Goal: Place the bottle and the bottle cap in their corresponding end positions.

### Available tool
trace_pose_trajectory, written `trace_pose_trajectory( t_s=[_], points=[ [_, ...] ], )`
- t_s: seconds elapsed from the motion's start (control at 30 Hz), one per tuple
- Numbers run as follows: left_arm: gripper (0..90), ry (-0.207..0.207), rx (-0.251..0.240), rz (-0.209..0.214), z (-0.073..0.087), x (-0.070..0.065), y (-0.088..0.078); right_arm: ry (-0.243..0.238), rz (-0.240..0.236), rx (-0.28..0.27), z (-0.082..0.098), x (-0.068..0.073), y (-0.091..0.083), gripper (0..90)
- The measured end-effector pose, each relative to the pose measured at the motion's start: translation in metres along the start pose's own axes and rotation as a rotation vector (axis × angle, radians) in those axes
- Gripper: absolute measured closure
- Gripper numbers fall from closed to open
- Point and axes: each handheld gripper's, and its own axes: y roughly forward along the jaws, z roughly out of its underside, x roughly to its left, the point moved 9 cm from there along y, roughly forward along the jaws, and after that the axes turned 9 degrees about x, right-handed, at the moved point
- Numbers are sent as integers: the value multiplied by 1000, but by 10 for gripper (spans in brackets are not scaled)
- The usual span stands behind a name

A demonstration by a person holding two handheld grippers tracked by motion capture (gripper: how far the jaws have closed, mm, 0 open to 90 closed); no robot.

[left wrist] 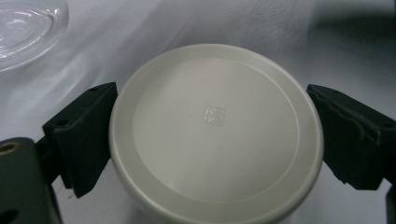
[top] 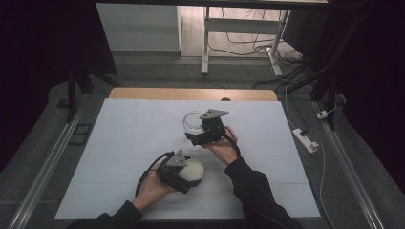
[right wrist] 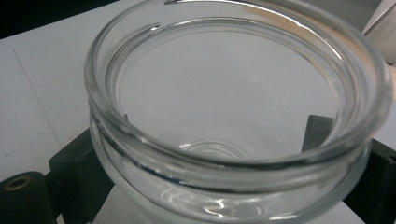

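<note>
A round off-white lid (top: 196, 169) lies on the white mat near the front middle, and my left gripper (top: 190, 175) is shut on it. In the left gripper view the lid (left wrist: 215, 135) lies flat between both black jaws, which press on its rim, with my left gripper (left wrist: 212, 95) around it. A clear glass jar (top: 190, 122) stands farther back, mouth open. My right gripper (top: 195, 132) is shut on it. Seen from the right gripper view, the jar (right wrist: 233, 93) is empty and my right gripper (right wrist: 201, 140) clasps its body below the rim. The jar (left wrist: 23, 28) also appears at the top left of the left gripper view.
The white mat (top: 133, 138) covers most of the wooden table (top: 157, 93). A power strip (top: 305, 140) and cables lie on the floor at the right. A white desk frame (top: 205, 47) stands beyond the table, and metal rails (top: 47, 167) run along both sides.
</note>
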Motion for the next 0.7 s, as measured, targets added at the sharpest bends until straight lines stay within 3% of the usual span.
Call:
trace_pose_trajectory(
  t_s=[0.27,0.7],
  points=[
    [78,10,8,-26,0,5,10,0,14,9,-1,-5,11,66],
    [78,4,47,-26,1,9,25,3,35,33,7,-12,24,66]
  ],
)
